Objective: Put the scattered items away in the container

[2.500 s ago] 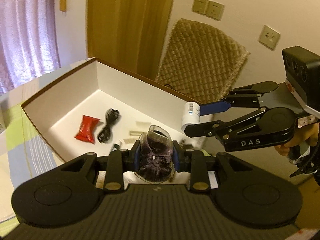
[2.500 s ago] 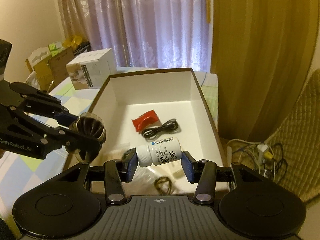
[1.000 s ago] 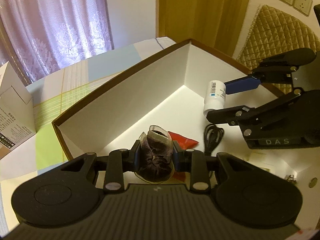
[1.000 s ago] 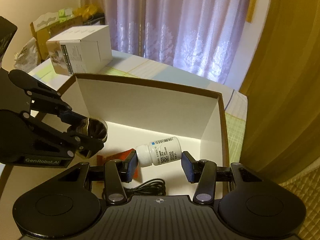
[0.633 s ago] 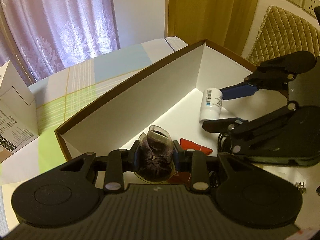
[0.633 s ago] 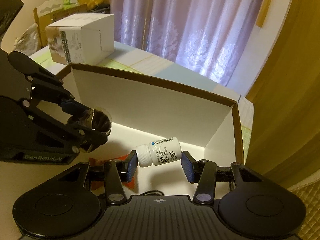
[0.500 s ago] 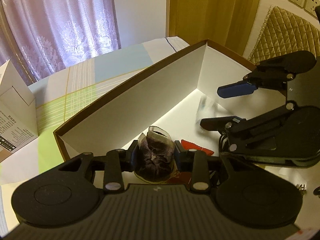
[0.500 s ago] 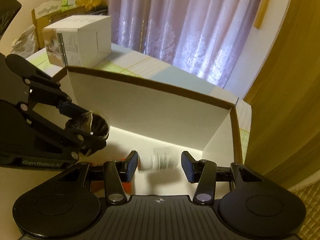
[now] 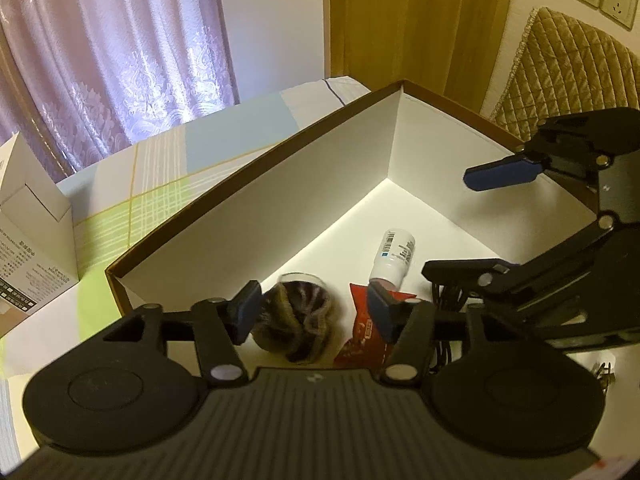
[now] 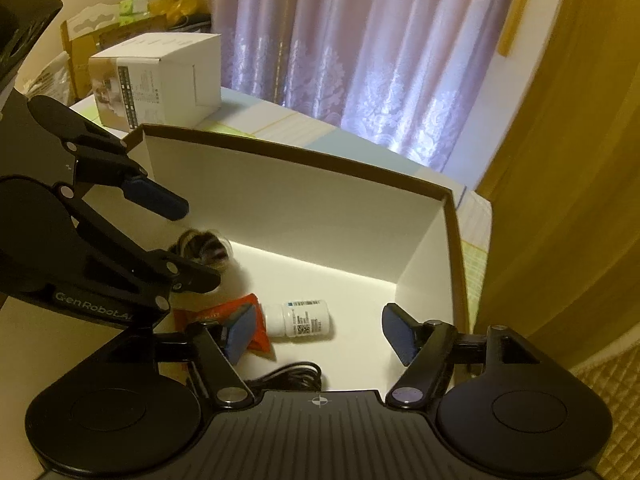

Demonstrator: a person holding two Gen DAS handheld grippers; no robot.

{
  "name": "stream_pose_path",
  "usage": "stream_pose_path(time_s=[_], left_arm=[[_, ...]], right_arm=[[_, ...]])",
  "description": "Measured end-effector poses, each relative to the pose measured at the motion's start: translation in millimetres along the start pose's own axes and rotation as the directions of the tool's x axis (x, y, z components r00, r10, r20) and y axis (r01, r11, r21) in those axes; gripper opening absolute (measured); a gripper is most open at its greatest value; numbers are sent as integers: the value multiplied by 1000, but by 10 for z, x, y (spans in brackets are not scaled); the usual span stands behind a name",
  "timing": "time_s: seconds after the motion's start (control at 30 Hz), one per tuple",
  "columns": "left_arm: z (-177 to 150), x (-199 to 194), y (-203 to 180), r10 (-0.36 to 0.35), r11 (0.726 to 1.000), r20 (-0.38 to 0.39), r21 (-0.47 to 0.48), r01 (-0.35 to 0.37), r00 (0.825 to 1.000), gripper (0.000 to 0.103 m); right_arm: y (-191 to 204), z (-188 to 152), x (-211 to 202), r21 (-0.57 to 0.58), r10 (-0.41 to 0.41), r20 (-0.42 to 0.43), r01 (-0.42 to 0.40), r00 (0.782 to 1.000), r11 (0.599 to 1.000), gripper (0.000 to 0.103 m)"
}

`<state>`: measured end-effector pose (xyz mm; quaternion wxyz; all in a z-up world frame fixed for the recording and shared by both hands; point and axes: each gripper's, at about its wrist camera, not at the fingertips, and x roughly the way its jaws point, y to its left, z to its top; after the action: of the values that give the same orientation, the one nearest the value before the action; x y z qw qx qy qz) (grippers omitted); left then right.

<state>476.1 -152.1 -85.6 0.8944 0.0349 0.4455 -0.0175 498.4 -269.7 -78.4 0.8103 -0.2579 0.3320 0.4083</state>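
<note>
"Did both just let go?"

"Yes. A moment ago the right gripper (image 10: 316, 330) pinched the white bottle (image 10: 298, 319); now its fingers are spread and the bottle lies on its side on the box (image 10: 304, 152) floor, near the far right corner, touching the red packet (image 10: 218, 314)."

"And the left gripper (image 9: 312, 306)?"

"Spread too. The dark scrunchie (image 9: 294, 322) has dropped against the box's far wall, beside the packet and the black cable (image 10: 288, 376)."

"So that's two more tidied away."

"I'd say so. Both grippers are free for whatever is left."
</note>
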Motion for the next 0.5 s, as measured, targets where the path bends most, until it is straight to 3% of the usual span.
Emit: stream_pose_path(time_s=[0.13,0.23,0.5], left_arm=[[2,-25,-47,1,1000,1,21,-2,1000,64],[-15,-60,-64,25,999,3,32,-25,1000,76],[-109,-233,-51,30,998,-6,49,-30,1000,81]], right_arm=[[8,-36,-76,-1,-17,4,17,1000,1000,71],[10,-58,-131,0,-23,4,23,1000,1000,76],[86,-152,-352,9,-27,34,26,999,1000,91]])
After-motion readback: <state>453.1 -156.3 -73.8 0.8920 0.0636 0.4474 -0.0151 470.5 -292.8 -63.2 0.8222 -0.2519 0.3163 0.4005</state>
